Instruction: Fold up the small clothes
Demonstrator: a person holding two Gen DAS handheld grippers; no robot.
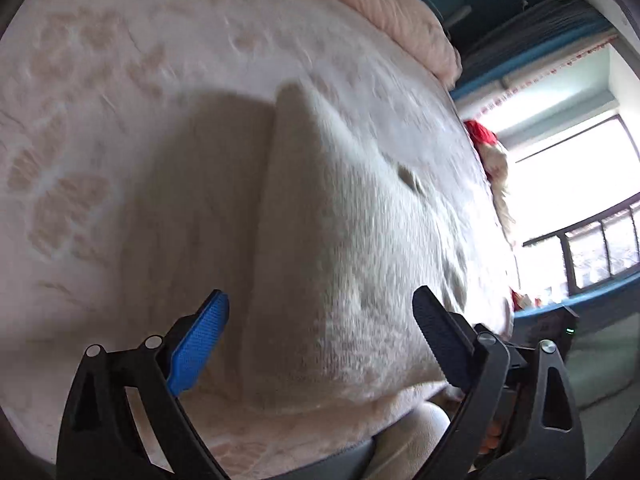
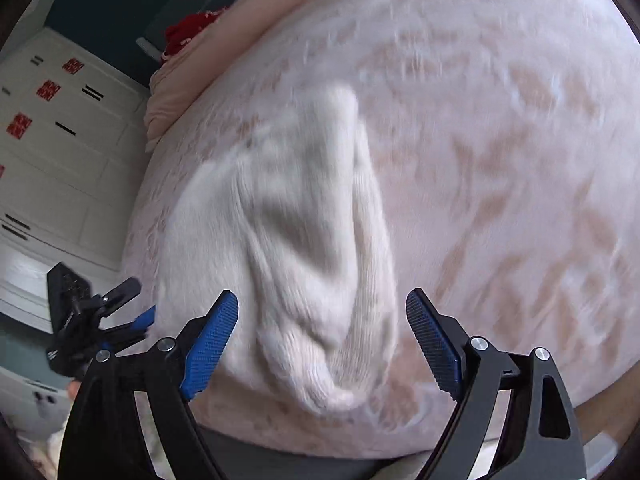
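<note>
both grippers held spread above a white knit garment on the bed

a white fuzzy knit garment (image 1: pixel 340 240) is laid on a pale pink bedspread (image 1: pixel 100 100) with a faint tan pattern, near the bed's near edge. in the right wrist view the garment (image 2: pixel 288 232) is seen rumpled, with a thick fold running from far to near and a rolled hem at the near end.

the left gripper (image 1: pixel 320 344) is held with its jaws spread wide; nothing is pinched between them, and the garment is seen beyond the gap. the right gripper (image 2: pixel 322 340) is likewise spread, nothing gripped, with the garment's near end framed between its fingers. both views are blurred.

the left gripper (image 2: pixel 96 316) is also seen at the left of the right wrist view, beside the garment's left edge. white drawers (image 2: pixel 52 140) with red stickers are seen far left, a bright window (image 1: pixel 572 200) to the right.
</note>
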